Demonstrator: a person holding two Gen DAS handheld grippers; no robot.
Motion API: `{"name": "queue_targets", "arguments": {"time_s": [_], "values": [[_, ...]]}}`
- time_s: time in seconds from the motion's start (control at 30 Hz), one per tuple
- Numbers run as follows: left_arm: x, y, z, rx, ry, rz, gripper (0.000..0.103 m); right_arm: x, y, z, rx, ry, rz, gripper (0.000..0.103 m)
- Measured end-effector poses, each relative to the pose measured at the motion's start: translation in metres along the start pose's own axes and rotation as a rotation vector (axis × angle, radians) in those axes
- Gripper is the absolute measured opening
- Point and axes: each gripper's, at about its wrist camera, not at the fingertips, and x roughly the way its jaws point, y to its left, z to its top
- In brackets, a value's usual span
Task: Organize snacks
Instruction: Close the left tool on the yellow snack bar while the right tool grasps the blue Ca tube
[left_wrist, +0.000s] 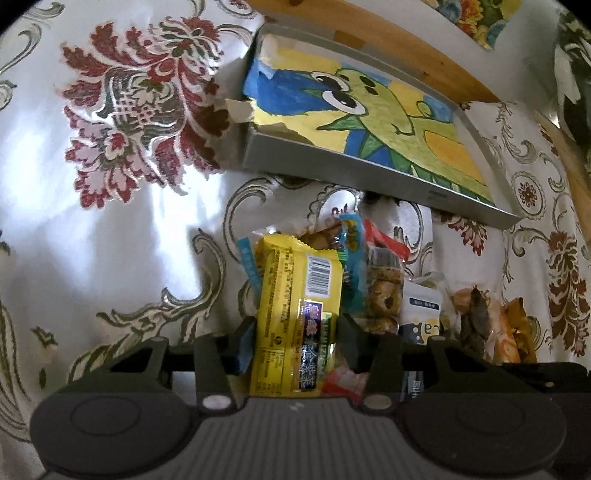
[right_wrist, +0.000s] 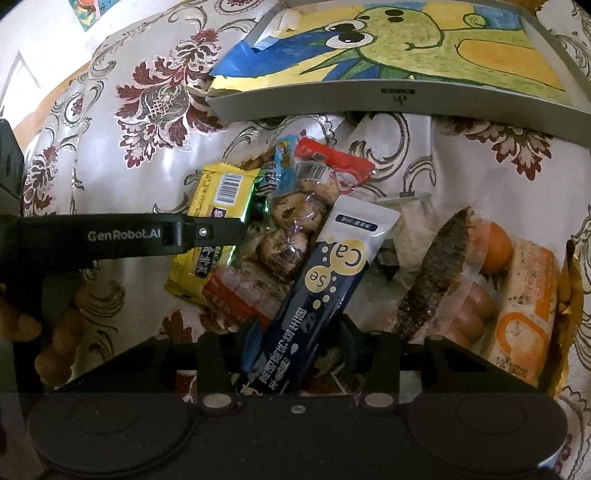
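Note:
A yellow snack packet (left_wrist: 295, 288) with a barcode stands between the fingers of my left gripper (left_wrist: 297, 332), which is shut on it. In the right wrist view the same yellow packet (right_wrist: 218, 199) rests at the left of the snack pile, with the left gripper's finger (right_wrist: 207, 232) across it. My right gripper (right_wrist: 301, 326) is shut on a dark blue and white "Ca Se" stick packet (right_wrist: 343, 251) that leans over the pile. A shallow grey box (left_wrist: 332, 170) lined with a cartoon drawing lies behind the pile, its front wall (right_wrist: 369, 103) facing me.
Loose snacks lie on the floral cloth (left_wrist: 110, 240): clear-wrapped biscuits (right_wrist: 291, 229), a red packet (right_wrist: 332, 158), a dried fish pack (right_wrist: 436, 266), sausages (right_wrist: 476, 306) and an orange-printed cake pack (right_wrist: 528, 302). A hand (right_wrist: 48, 332) holds the left gripper. A wooden edge (left_wrist: 443, 55) runs behind the box.

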Motion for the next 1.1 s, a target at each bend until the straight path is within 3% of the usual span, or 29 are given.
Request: {"name": "queue_targets", "arguments": {"time_s": [0.37, 0.9, 0.93, 1.0, 1.1], "values": [[0.003, -0.004, -0.001, 0.017, 0.024, 0.052, 0.045, 0.01, 0.002, 0.004, 0.006, -0.003, -0.029, 0.042], [-0.016, -0.008, -0.009, -0.039, -0.006, 0.063, 0.042, -0.013, -0.007, 0.004, 0.089, -0.023, 0.017, 0.035], [-0.018, -0.008, -0.009, -0.043, -0.011, 0.062, 0.04, -0.013, -0.008, 0.004, 0.1, -0.021, 0.025, 0.035], [-0.023, -0.008, -0.01, -0.05, -0.025, 0.05, 0.017, -0.014, -0.009, 0.003, 0.114, -0.021, 0.031, 0.034], [-0.023, -0.011, -0.008, -0.03, -0.03, 0.034, 0.014, -0.014, -0.006, 0.002, 0.099, -0.023, 0.01, 0.031]]}}
